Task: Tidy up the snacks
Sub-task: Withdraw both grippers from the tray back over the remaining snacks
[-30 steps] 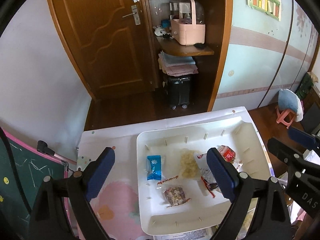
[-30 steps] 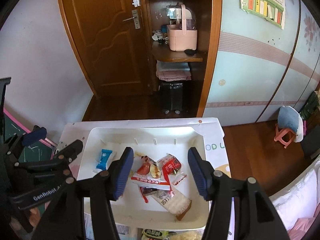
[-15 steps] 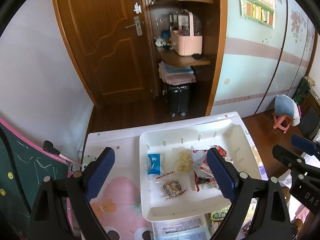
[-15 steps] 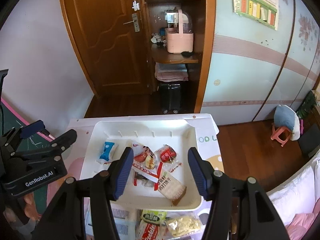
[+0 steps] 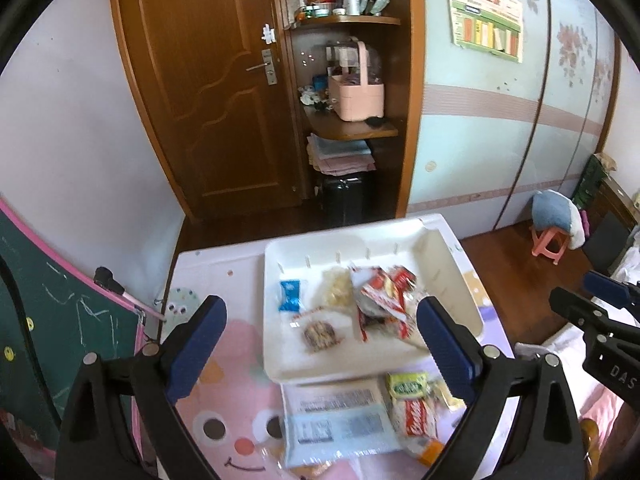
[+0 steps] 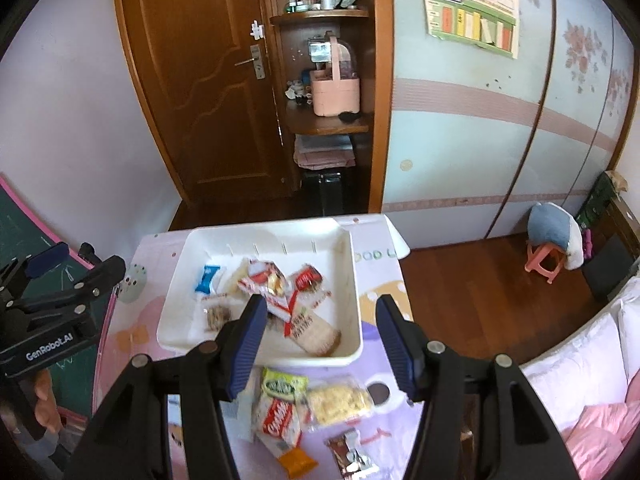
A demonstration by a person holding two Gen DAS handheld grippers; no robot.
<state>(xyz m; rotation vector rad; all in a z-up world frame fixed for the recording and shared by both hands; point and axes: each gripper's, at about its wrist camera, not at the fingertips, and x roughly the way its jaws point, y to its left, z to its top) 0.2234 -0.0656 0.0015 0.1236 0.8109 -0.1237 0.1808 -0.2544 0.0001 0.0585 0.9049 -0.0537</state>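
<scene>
A white tray [image 5: 452, 276] [image 6: 356, 280] sits on a pink and purple cartoon mat. It holds a blue packet [image 5: 289, 295] [image 6: 207, 278], a pale yellow snack [image 5: 335, 293], a brown nut bar [image 5: 319, 335], red-and-white packets [image 5: 380, 300] [image 6: 272, 284] and a long cracker pack [image 6: 314, 330]. In front of the tray lie loose snacks: a green-label packet [image 5: 407, 385] [image 6: 283, 387], a red-and-white packet [image 6: 280, 420], a yellow puffed bar [image 6: 338, 400], a dark bar [image 6: 352, 456] and a clear flat bag [image 5: 340, 424]. My left gripper [image 5: 320, 344] and right gripper [image 6: 320, 344] are open, empty, above the tray's near edge.
The mat-covered table [image 5: 224, 400] ends at a wood floor on the right. A chalkboard [image 5: 48, 340] stands at the left. Behind are a brown door [image 5: 208, 100], corner shelves with a pink basket [image 5: 356, 96], and a pink stool [image 5: 550, 242]. A bed [image 6: 580, 380] is at right.
Both grippers have pulled back and up from the tray, staying open. The loose snacks in front of the tray have come into view.
</scene>
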